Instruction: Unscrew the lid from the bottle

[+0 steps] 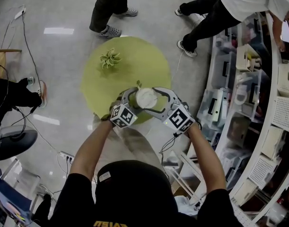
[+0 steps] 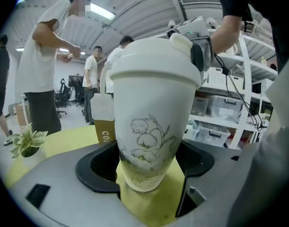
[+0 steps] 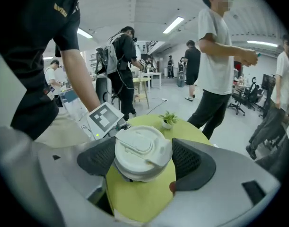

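- Currently holds the white bottle point(image 2: 153, 108) upright at the near edge of the round green table point(image 1: 135, 65), between the two grippers.
- Grips it with the left gripper point(image 2: 146, 167) low on the tapered body, just under the printed flower sketch, with both dark pads pressed against its sides.
- Cannot tell whether the base rests on the table top or hangs just over it.
- Closes the right gripper point(image 3: 145, 160) on the white lid point(image 3: 142, 148) from the table's near side and tilted downward. Stands fairly wide at the jaws, with a ribbed pad against the lid's rim on each side.
- Shows the lid seated on the bottle's mouth, not yet off.
- Shows a small potted plant point(image 1: 109, 59) on the far-left part of the table, well apart from the bottle.
- Shows a carton point(image 2: 104, 122) with a brown lower band farther in on the table, behind the bottle.
- Has several people standing on the floor beyond the table's far side, and white shelving point(image 1: 248, 79) stacked with bins off the table's right.
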Available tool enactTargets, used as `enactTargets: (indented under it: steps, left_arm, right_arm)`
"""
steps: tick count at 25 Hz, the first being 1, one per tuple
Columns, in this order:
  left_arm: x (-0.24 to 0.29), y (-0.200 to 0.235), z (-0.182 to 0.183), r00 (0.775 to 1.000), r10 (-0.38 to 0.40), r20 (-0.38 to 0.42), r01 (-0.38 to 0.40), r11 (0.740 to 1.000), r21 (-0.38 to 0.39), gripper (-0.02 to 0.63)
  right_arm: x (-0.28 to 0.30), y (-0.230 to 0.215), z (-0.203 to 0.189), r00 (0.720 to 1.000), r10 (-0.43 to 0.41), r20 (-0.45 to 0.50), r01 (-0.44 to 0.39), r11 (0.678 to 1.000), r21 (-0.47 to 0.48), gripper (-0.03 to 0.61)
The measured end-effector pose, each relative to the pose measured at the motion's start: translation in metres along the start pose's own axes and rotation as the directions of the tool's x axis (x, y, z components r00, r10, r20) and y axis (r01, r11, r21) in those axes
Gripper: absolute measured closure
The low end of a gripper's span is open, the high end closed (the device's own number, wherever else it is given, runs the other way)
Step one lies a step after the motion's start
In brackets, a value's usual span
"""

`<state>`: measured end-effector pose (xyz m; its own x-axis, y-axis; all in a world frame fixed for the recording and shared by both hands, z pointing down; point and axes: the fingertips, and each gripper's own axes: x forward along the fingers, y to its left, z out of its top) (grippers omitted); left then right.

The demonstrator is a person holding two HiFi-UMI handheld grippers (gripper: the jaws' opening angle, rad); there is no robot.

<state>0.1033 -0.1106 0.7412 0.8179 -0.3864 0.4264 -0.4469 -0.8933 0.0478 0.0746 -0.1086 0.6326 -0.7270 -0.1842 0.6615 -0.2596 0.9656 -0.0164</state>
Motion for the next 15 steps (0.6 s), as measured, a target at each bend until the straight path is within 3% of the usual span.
enactTargets:
  steps: [4, 9, 12, 15]
  left_arm:
    - [0.0009, 0.0, -0.0009, 1.0, -0.003, -0.005, 0.003, 1.0, 0.002, 0.229]
    - [0.0003, -0.0004, -0.0015, 1.0, -0.006, -0.008, 0.006, 1.0, 0.007, 0.23]
    - [-0.0006, 0.0003, 0.001, 1.0, 0.0, -0.013, 0.0, 1.0, 0.009, 0.23]
    - [0.0009, -0.0006, 0.0005, 1.0, 0.004, -0.015, -0.004, 1.0, 0.006, 0.232]
  right_arm:
    - [0.0014, -0.0001, 0.0009, 0.992, 0.101, -0.077, -0.109, 0.988, -0.111, 0.204]
    - [0.0017, 0.0018, 0.0016, 0.98, 0.152, -0.131, -0.172, 0.972, -0.16, 0.204]
    - [-0.0001, 0.0008, 0.0037, 0.978, 0.137, -0.154, -0.163, 0.972, -0.17, 0.202]
    - [-0.0045, 0.0002, 0.0034, 0.987, 0.054, -0.15, -0.073, 0.99, -0.121, 0.185]
